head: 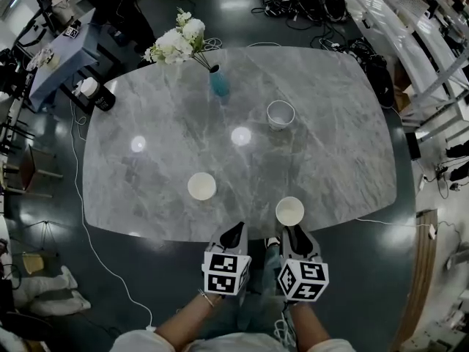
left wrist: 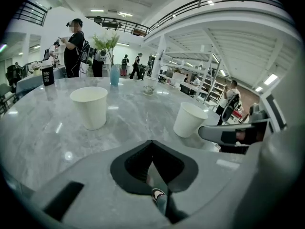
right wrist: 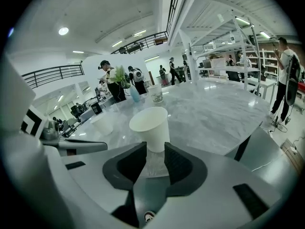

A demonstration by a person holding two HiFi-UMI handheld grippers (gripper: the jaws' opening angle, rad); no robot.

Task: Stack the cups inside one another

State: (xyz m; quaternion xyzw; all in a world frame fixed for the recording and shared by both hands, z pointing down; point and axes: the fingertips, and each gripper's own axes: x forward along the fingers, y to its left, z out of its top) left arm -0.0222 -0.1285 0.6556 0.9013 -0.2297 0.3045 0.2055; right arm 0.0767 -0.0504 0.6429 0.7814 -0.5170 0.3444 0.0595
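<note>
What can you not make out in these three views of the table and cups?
Print on the far cup: too small in every view.
Near edge of the table: left gripper view, covered by the left gripper.
Both hands: head view, mostly hidden beneath the marker cubes.

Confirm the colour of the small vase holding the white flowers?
Teal blue. The slim teal-blue vase shows best in the head view, near the table's far edge.

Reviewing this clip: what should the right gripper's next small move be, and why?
Probably open the right gripper wider. Its fingers stand only slightly apart, empty, and the nearest white cup stands upright just ahead of them, looking wider than that gap; then it could ease forward around the cup.
</note>
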